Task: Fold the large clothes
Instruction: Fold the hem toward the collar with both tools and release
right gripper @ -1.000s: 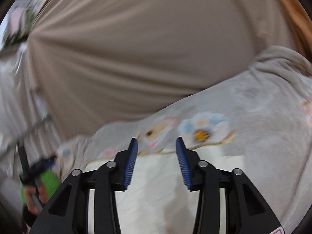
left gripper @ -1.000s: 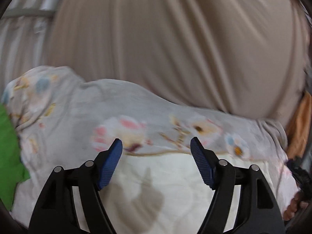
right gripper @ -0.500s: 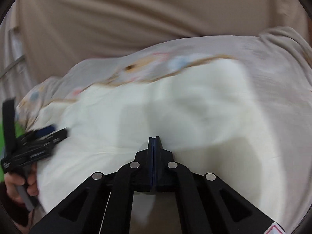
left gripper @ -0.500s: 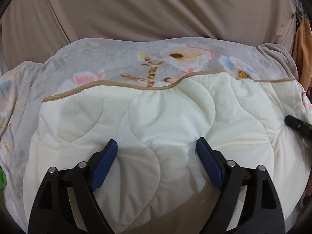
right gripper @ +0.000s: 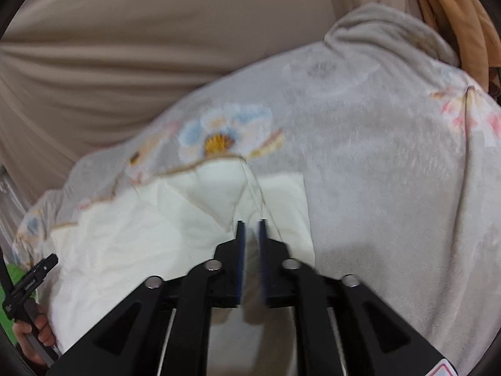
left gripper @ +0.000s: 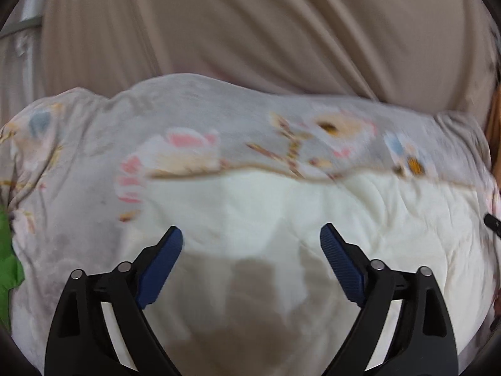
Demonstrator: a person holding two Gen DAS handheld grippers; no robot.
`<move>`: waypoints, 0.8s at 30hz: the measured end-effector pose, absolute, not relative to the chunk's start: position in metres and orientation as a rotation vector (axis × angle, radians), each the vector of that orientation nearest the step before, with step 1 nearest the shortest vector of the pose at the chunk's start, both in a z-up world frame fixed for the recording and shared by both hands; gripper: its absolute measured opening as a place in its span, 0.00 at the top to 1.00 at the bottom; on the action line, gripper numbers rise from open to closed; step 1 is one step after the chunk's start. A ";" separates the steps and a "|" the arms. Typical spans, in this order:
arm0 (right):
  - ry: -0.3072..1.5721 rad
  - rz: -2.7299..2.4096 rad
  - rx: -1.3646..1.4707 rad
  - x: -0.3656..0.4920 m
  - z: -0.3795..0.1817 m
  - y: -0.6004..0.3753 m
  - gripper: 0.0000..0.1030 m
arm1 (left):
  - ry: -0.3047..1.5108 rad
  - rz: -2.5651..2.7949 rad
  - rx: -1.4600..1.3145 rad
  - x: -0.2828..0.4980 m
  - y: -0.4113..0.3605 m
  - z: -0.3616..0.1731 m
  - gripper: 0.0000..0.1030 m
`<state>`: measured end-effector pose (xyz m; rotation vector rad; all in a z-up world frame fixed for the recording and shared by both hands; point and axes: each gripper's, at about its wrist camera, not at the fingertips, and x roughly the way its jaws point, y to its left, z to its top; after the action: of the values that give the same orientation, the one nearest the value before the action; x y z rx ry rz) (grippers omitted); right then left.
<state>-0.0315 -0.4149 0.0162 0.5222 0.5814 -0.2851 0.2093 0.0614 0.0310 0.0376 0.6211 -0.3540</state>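
Note:
A large quilt lies spread out, its grey floral side (left gripper: 219,119) underneath and its cream quilted side (left gripper: 281,206) folded over on top. My left gripper (left gripper: 250,228) hovers over the cream layer with its jaws wide and still opening, nothing between them. My right gripper (right gripper: 251,222) is over the cream fold (right gripper: 141,228) near its corner, next to the grey side (right gripper: 375,156). Its jaws are a narrow gap apart and opening, pinching no fabric. In the right wrist view the left gripper (right gripper: 29,282) shows at the far left, held by a hand (right gripper: 37,332).
A beige draped sheet (left gripper: 250,31) fills the background behind the quilt. Something green (left gripper: 7,266) lies at the quilt's left edge. An orange cloth (right gripper: 454,15) hangs at the upper right.
My left jaws have spread wider. My right jaws closed fully half a second ago and have parted again. Both grippers have come down toward the quilt.

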 end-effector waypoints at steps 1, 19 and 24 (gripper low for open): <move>0.550 -0.305 0.510 -0.032 0.027 -0.415 0.45 | 0.627 -0.336 0.005 0.220 0.073 0.035 0.09; 0.534 -0.230 0.476 0.033 0.042 -0.418 0.91 | 0.811 -0.324 -0.134 0.312 0.088 -0.011 0.87; 0.768 -0.298 0.511 0.066 -0.009 -0.429 0.88 | 0.892 -0.286 -0.173 0.328 0.093 -0.038 0.85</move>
<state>0.0662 -0.4286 -0.0095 0.5115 0.7682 -0.2984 0.3277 0.0928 -0.0385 -0.1728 0.8917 -0.2864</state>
